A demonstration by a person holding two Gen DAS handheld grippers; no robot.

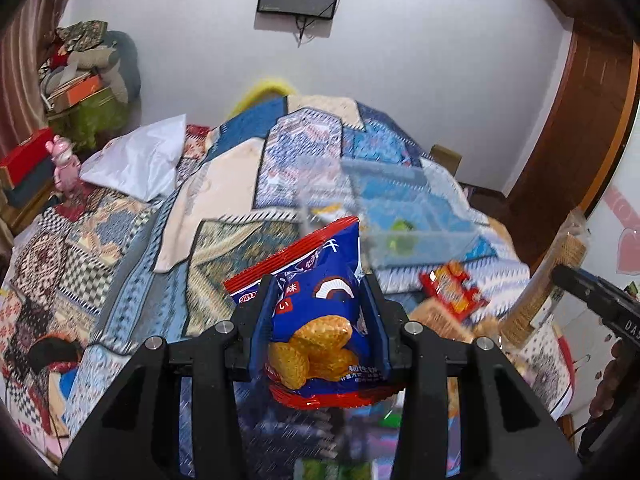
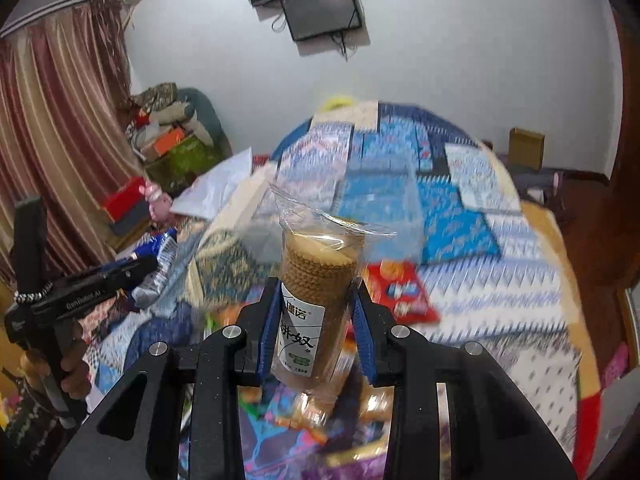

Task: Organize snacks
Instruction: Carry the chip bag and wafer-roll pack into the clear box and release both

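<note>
Over quilted bed [image 1: 224, 184], gripped snacks.

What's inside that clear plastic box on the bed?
The clear box is blurred; a green packet and something yellowish show inside. The blue snack bag in the left gripper hides its near corner.

My right tongs [image 2: 316, 320] grip a clear-wrapped biscuit roll [image 2: 316, 280] upright above the quilted bed [image 2: 500, 260]. A red snack packet [image 2: 400, 292] lies just behind; my left tongs [image 2: 156, 264] hold a blue bag [image 2: 160, 260].
</note>
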